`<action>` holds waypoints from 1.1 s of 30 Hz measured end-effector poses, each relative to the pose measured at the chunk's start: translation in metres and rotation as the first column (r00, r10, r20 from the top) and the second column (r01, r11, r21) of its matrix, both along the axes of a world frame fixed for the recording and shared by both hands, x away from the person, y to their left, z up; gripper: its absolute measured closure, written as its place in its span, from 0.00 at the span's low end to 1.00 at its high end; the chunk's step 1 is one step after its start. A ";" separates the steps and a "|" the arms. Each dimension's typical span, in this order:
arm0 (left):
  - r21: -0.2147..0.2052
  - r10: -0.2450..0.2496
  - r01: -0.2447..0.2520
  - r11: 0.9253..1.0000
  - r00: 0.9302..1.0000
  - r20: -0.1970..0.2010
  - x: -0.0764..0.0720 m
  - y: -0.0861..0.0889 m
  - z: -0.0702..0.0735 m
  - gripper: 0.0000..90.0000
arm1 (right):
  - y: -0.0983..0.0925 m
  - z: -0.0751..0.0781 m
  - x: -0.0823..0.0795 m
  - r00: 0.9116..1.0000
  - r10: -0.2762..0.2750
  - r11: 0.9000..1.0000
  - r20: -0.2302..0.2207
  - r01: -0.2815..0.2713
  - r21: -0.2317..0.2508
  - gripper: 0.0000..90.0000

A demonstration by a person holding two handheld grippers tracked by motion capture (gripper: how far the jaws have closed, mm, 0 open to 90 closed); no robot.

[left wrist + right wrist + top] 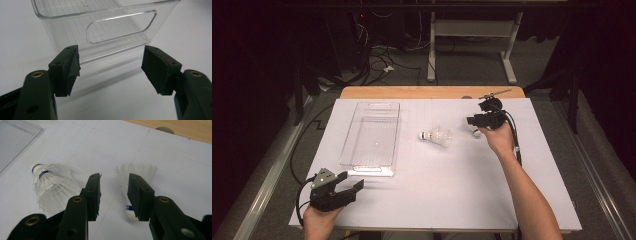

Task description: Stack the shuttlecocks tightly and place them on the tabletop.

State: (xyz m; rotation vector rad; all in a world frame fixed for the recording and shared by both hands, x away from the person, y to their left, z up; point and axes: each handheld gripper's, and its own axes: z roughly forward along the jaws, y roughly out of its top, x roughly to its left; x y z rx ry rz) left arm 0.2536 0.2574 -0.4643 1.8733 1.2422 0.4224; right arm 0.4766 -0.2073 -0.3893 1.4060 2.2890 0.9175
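Fingers of the right gripper [113,195] stand partly apart with bare bench between them; the nearer shuttlecock [135,187] lies just beyond and partly behind the right-hand pad, its feather skirt away from the camera and its blue-banded cork toward it, and no pad presses on it. The left gripper [111,72] has its fingers wide apart and holds nothing, resting low at the near left corner of the bench [462,190], aimed at the handle end of the clear plastic bin [107,27]. Judging by how things lie, the work of getting shuttlecocks into the bin has hardly begun: the bin [372,132] looks empty, the second shuttlecock [435,136] lies on its side mid-bench between the bin and the right hand, and both still need picking up and carrying over. The high view gives the whole layout, with the right gripper [472,121] at the far right and the bin well apart from it, but the nearer shuttlecock is little more than a white speck under the hand there. The right gripper view settles how that shuttlecock lies and that it is not clamped, and it shows the second shuttlecock [51,186] to the left. The left gripper view adds the bin's cut-out handle and ribbed floor close up.
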 end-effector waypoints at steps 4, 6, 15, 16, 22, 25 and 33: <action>-0.006 0.002 -0.002 1.000 1.000 0.001 -0.001 0.000 0.000 0.35 | 0.001 0.002 0.008 1.000 -0.005 1.000 -0.002 0.005 -0.014 0.70; -0.004 0.002 -0.002 1.000 1.000 -0.001 -0.001 0.000 0.000 0.35 | 0.002 0.004 0.012 1.000 -0.009 1.000 0.002 0.009 -0.020 0.69; -0.011 0.008 -0.008 1.000 1.000 -0.002 0.000 0.001 0.000 0.35 | 0.011 0.007 0.028 1.000 -0.019 0.998 -0.015 0.018 -0.059 0.68; -0.010 0.007 -0.007 1.000 1.000 -0.002 -0.001 0.001 0.000 0.35 | 0.012 0.006 0.029 1.000 -0.023 0.997 -0.020 0.021 -0.071 0.68; -0.013 0.005 -0.005 1.000 1.000 -0.003 0.000 0.001 0.000 0.35 | 0.020 0.004 0.038 1.000 -0.020 0.993 -0.023 0.017 -0.115 0.67; -0.012 0.005 -0.005 1.000 1.000 -0.003 0.000 0.001 0.000 0.35 | 0.022 0.004 0.041 0.999 -0.030 0.992 -0.023 0.027 -0.121 0.66; -0.012 0.005 -0.005 1.000 1.000 -0.004 0.000 0.002 0.000 0.35 | 0.025 -0.002 0.050 0.999 -0.029 0.989 -0.036 0.024 -0.148 0.65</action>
